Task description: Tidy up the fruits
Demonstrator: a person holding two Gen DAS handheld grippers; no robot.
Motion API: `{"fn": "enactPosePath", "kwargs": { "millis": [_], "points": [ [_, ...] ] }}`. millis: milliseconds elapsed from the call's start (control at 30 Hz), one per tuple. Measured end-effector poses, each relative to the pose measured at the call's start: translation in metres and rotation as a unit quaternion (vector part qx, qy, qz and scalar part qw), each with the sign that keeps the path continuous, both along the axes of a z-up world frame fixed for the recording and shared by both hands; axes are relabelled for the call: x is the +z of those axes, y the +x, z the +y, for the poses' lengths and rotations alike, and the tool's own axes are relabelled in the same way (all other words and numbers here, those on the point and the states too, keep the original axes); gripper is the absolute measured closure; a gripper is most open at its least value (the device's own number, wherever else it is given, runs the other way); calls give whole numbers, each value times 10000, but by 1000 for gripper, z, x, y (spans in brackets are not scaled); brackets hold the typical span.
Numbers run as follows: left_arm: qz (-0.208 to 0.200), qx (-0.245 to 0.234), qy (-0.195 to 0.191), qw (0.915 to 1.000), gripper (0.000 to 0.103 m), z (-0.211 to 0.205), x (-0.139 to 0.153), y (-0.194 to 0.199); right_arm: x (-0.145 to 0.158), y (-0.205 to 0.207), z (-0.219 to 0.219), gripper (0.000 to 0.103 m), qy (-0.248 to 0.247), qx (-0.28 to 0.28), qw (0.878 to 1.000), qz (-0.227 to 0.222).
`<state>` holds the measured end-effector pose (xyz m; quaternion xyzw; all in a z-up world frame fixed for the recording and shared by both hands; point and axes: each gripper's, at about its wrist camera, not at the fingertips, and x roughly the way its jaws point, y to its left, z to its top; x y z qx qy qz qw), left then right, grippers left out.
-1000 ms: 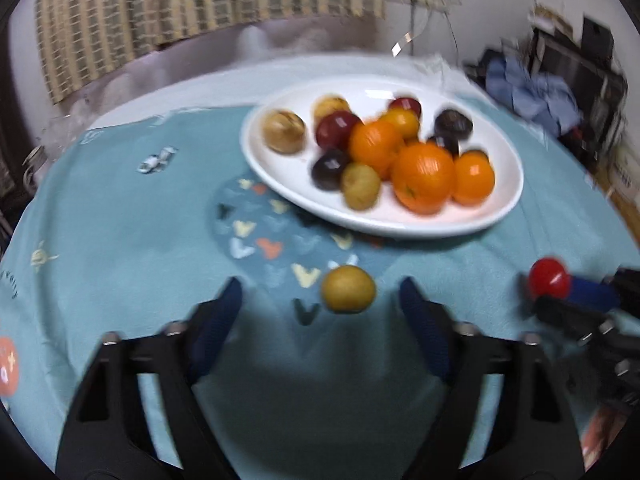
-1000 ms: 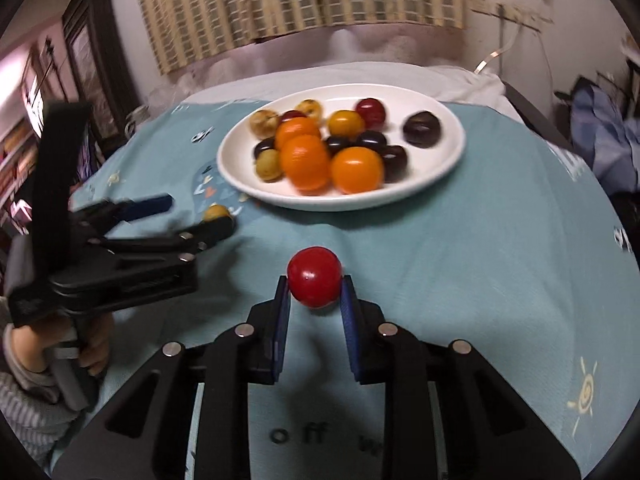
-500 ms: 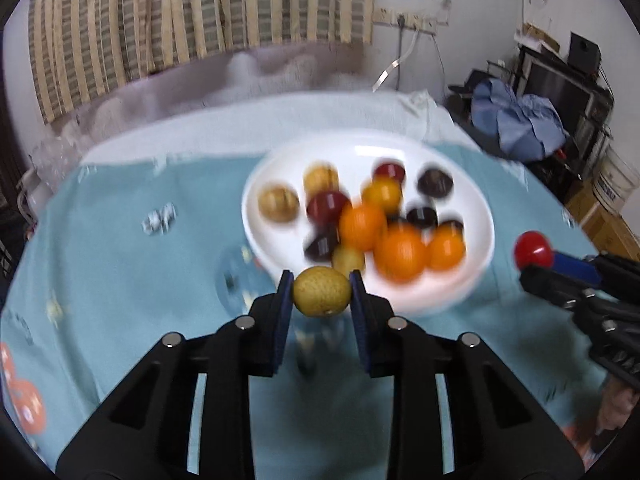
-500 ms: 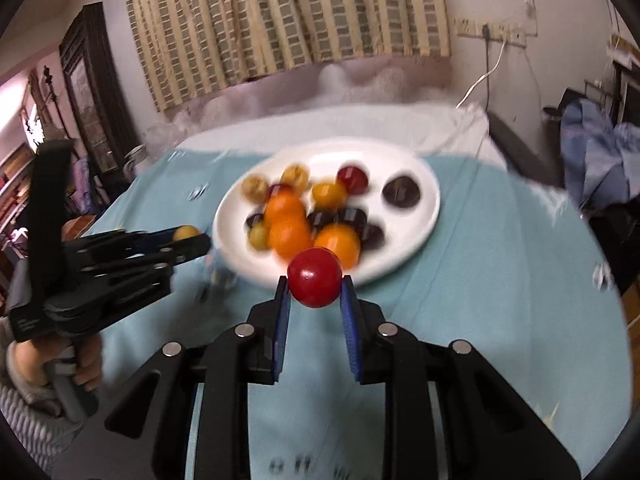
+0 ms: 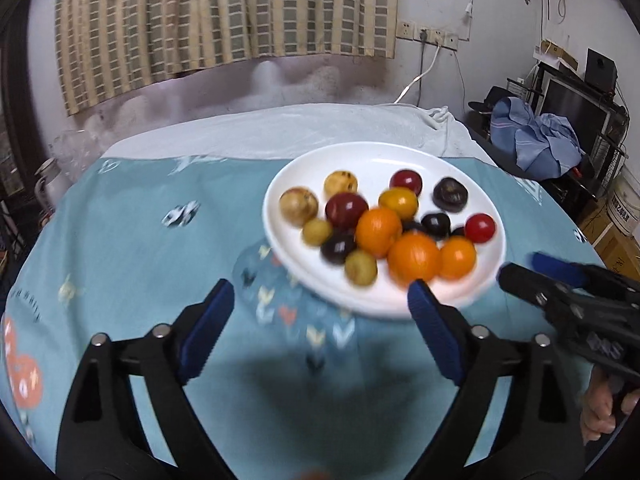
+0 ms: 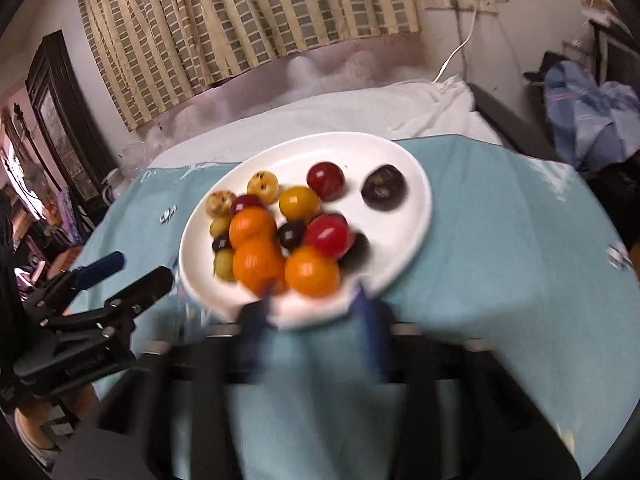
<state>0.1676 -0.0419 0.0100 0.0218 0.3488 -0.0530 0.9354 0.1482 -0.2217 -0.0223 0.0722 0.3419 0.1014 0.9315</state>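
Note:
A white oval plate [image 5: 460, 168] on the teal tablecloth holds several fruits: oranges, dark plums, red and yellow-brown ones. A yellow-green fruit [image 5: 361, 267] lies at the plate's near side. A red fruit [image 5: 480, 228] lies at its right; it shows in the right wrist view [image 6: 327, 235] too. My left gripper [image 5: 320, 312] is open and empty just before the plate's near rim. My right gripper [image 6: 314, 300] is open and empty over the plate's [image 6: 416, 184] near rim, blurred by motion. It also shows at the right of the left wrist view [image 5: 532, 268].
The teal tablecloth [image 5: 140, 248] covers a round table; white cloth [image 5: 280, 128] lies behind the plate. A curtain [image 5: 224, 12] hangs at the back. Blue clothes [image 5: 536, 136] and shelves stand at the right.
Both grippers have opened. The yellow-green fruit has left my left gripper and the red fruit my right gripper; both now lie on the plate. Both grippers have drawn back.

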Motion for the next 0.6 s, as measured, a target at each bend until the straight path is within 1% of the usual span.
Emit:
{"fn": "enactPosePath", "kwargs": {
  "millis": [33, 67, 100, 133, 200, 300, 367, 400, 433, 500, 567, 600],
  "points": [
    [-36, 40, 3, 10000, 7, 1, 0, -13, 2, -14, 5, 23, -134, 13, 9998, -153],
    [-99, 65, -25, 9999, 2, 2, 1, -26, 3, -21, 6, 17, -215, 44, 9995, -219],
    [-163, 78, -66, 9998, 2, 3, 2, -37, 5, -38, 10, 12, -337, 100, 9989, -305],
    [-215, 75, -128, 9997, 2, 5, 3, -49, 6, -45, 11, 4, -362, 107, 9986, -358],
    [-257, 56, -200, 9995, 2, 6, 4, -67, 8, -66, 10, 3, -289, 146, 9982, -504],
    [-401, 150, -220, 9988, 2, 8, 6, -90, 6, -84, 4, 1, -76, 247, 9982, -537],
    [-542, 65, -331, 9980, 2, 11, 3, -103, 1, -90, -5, 1, 242, 195, 9982, -523],
    [-550, -43, -390, 9977, 2, 12, 1, -105, -2, -89, -12, 1, 540, 185, 9973, -457],
    [-522, -172, -456, 9974, 2, 12, 0, -106, -3, -87, -13, 1, 652, 209, 9969, -400],
    [-415, -240, -513, 9975, 2, 12, -1, -102, -5, -79, -14, 1, 650, 170, 9974, -249],
    [-419, -214, -425, 9980, 2, 11, -1, -101, -5, -78, -9, 1, 471, 135, 9984, -285],
    [-449, -192, -361, 9982, 2, 9, 0, -102, -5, -78, -6, 1, 272, 69, 9990, -355]
  ]
}}
